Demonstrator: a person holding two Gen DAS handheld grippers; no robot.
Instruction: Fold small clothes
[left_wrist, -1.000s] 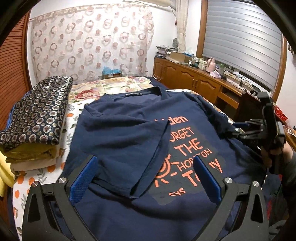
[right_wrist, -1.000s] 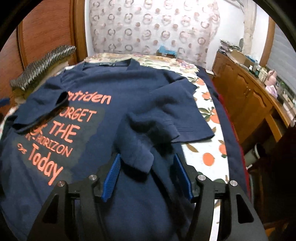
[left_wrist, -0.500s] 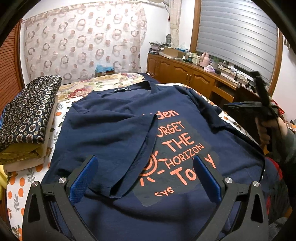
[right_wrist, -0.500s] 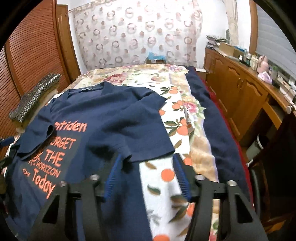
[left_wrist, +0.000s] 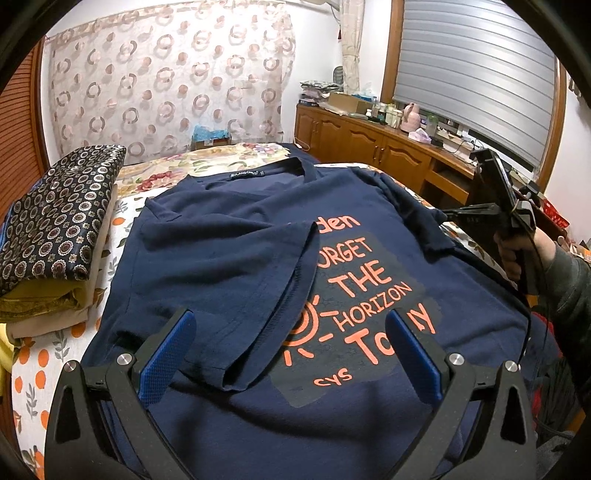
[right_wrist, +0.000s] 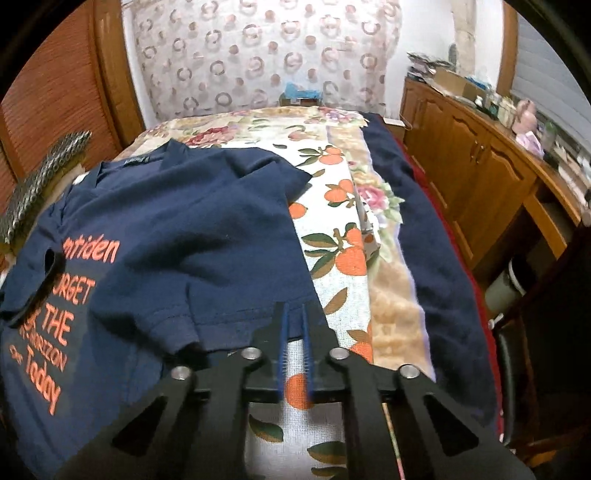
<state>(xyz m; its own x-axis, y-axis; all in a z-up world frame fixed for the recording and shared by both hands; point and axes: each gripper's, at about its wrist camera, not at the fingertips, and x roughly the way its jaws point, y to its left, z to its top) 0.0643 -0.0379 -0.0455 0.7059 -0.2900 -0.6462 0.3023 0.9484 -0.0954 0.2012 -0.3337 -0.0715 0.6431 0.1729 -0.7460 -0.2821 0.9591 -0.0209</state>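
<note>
On the bed's fruit-print sheet (right_wrist: 343, 295), navy printed T-shirt (left_wrist: 229, 266) has one sleeve folded; right gripper (right_wrist: 293, 314) pinched on the other's edge, left gripper (left_wrist: 291, 332) wide.

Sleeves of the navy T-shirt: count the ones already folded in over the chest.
1. The left sleeve lies folded over the print of the navy T-shirt; the right sleeve still spreads toward the bedspread.

From my left gripper (left_wrist: 291, 354) the T-shirt (left_wrist: 258, 266) lies on the bed (left_wrist: 40, 362), a stack of folded cloth (left_wrist: 55, 221) at ten o'clock, the cabinet (left_wrist: 369, 147) at one (right gripper (right_wrist: 293, 314) on its sleeve hem).
</note>
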